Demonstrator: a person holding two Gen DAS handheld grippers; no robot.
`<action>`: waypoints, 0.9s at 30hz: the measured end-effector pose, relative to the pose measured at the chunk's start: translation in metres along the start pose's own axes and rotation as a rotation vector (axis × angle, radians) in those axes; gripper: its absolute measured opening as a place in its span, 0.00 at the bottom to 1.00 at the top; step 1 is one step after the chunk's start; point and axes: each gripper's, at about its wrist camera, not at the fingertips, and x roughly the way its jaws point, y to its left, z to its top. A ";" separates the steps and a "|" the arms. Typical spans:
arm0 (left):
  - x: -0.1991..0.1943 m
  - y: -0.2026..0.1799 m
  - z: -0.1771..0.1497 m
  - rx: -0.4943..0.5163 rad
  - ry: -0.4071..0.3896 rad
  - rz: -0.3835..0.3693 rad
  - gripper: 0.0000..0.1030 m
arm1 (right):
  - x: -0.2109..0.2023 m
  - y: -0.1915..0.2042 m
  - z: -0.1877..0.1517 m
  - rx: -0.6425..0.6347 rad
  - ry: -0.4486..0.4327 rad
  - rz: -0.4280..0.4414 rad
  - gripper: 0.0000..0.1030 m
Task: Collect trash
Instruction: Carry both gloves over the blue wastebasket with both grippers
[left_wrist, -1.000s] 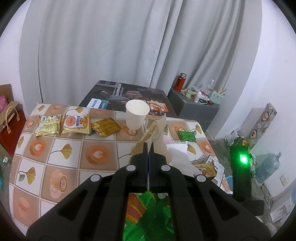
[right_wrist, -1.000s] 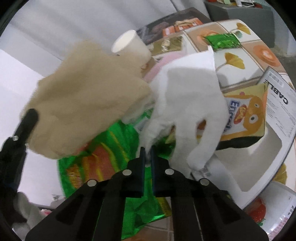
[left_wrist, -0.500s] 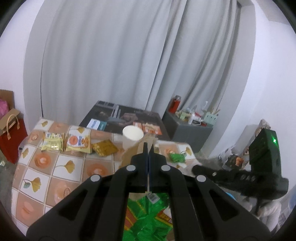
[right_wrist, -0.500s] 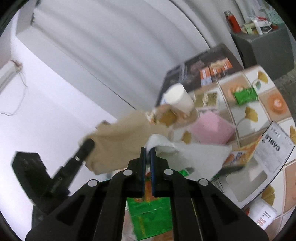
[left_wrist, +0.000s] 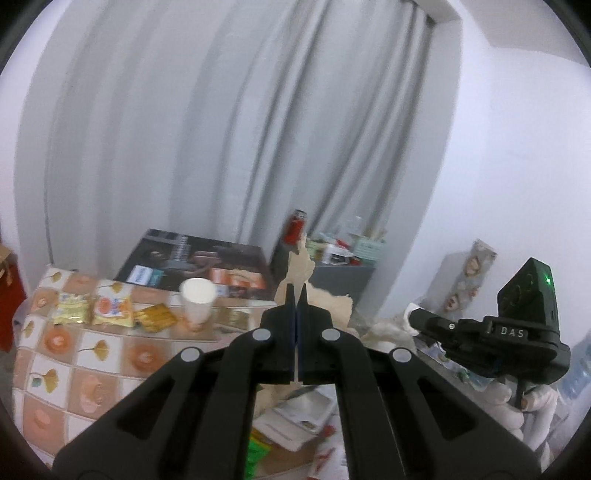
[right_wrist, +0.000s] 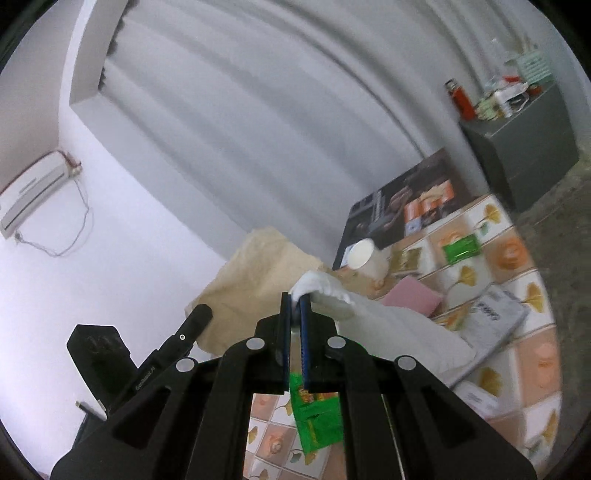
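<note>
My left gripper (left_wrist: 296, 291) is shut on a torn beige paper (left_wrist: 301, 264) that sticks up past its tips, high above the tiled table (left_wrist: 85, 354). My right gripper (right_wrist: 294, 297) is shut on a white tissue (right_wrist: 373, 317) that trails off to the right. In the right wrist view the beige paper (right_wrist: 258, 280) hangs by the left gripper's fingertips (right_wrist: 199, 314). A green wrapper (right_wrist: 317, 417) shows below the right fingers; I cannot tell whether it is held. On the table lie a paper cup (left_wrist: 197, 299), snack packets (left_wrist: 110, 308) and a small green packet (right_wrist: 461, 249).
A pink block (right_wrist: 410, 297) and a white carton (right_wrist: 495, 317) lie on the table's right part. A dark printed board (left_wrist: 195, 262) leans behind the table. A grey cabinet (right_wrist: 517, 147) with a red bottle (right_wrist: 461, 98) stands by the curtain. A gloved hand (left_wrist: 517, 406) holds the right gripper.
Both grippers have risen and pulled back from the table with the beige paper and the white tissue still held. The views now take in more curtain and wall.
</note>
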 end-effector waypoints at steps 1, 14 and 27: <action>0.006 -0.012 0.000 0.015 0.014 -0.020 0.00 | -0.013 -0.005 0.000 0.007 -0.020 -0.009 0.05; 0.133 -0.183 -0.044 0.181 0.292 -0.303 0.00 | -0.189 -0.142 -0.017 0.216 -0.223 -0.295 0.05; 0.289 -0.368 -0.137 0.239 0.628 -0.579 0.00 | -0.255 -0.333 -0.025 0.506 -0.261 -0.489 0.05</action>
